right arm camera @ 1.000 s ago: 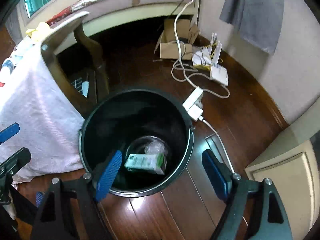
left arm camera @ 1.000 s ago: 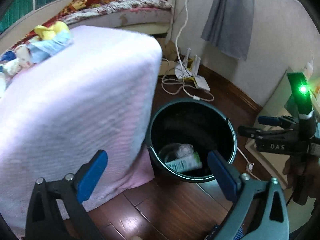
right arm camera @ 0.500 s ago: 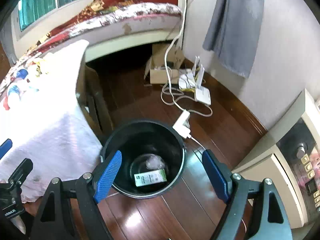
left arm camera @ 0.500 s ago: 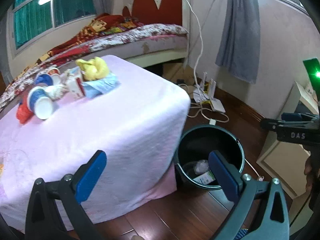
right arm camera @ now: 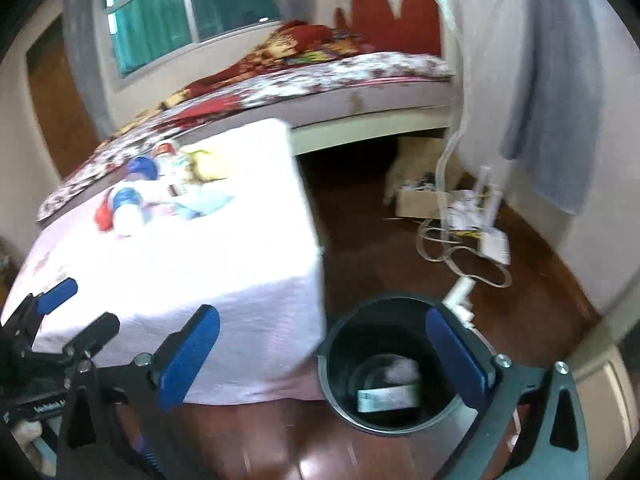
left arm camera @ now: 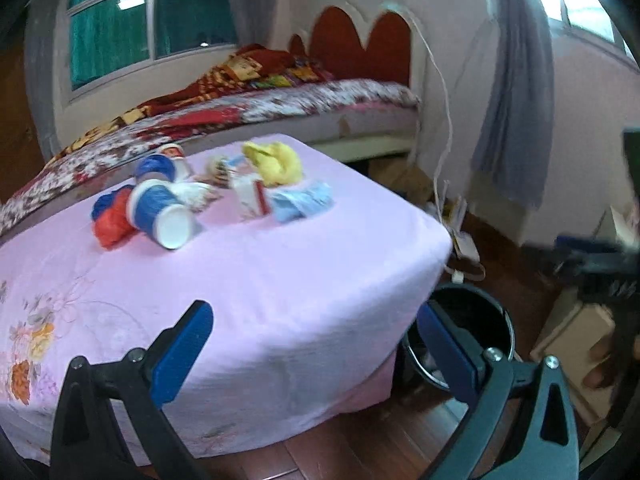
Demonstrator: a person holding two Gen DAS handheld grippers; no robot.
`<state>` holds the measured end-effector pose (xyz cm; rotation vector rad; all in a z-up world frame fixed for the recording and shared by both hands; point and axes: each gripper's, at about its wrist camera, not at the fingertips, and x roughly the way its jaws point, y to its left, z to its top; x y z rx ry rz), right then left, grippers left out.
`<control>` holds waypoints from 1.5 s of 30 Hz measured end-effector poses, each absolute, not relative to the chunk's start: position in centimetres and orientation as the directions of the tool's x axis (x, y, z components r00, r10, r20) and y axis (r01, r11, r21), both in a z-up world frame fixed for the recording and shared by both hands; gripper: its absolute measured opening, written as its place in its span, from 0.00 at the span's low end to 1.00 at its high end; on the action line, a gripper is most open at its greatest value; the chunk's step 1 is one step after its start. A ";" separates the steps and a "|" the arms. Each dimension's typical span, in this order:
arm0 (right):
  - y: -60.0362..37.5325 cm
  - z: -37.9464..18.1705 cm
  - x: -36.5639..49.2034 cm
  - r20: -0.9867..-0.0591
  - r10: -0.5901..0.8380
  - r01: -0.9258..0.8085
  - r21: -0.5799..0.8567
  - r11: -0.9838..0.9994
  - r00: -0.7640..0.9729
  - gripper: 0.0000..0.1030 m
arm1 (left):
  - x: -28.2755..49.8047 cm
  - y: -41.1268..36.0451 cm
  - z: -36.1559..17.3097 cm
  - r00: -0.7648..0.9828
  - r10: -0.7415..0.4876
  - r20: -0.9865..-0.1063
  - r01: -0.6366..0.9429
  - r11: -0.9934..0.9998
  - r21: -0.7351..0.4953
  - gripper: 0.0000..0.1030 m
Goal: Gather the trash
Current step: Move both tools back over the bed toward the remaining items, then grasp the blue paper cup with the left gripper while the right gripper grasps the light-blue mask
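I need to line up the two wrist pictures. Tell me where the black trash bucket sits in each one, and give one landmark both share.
Left wrist: the black trash bucket is at lower right, partly hidden by the pink tablecloth and the gripper finger.
Right wrist: the bucket is at bottom centre, open, with a carton inside.
Shared landmark: the red scalloped headboard.

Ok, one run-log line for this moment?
left gripper: open, empty | right gripper: open, empty | bucket: carton, wrapper inside | cups, rest of trash: on table
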<state>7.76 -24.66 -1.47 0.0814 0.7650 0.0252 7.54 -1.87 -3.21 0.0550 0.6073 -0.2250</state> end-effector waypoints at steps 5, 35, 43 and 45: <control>-20.0 -1.8 10.4 -0.676 0.054 -0.050 0.025 0.998 0.735 1.00 | 8.4 2.2 -2.7 0.829 -0.098 -0.550 0.117 0.993 0.000 0.99; -10.1 -6.4 29.8 -0.761 0.077 -0.148 -0.025 0.989 0.644 0.66 | 21.6 8.9 -5.1 0.781 0.061 -0.621 -0.122 0.991 -0.055 0.94; -11.0 -6.4 30.6 -0.761 0.081 -0.171 -0.040 0.984 0.644 0.62 | 26.4 8.3 -5.9 0.742 0.110 -0.661 -0.202 0.977 -0.064 0.94; -11.2 -6.4 30.8 -0.761 0.088 -0.172 -0.032 0.985 0.642 0.62 | 26.8 8.8 -6.2 0.730 0.115 -0.673 -0.218 0.974 -0.070 0.90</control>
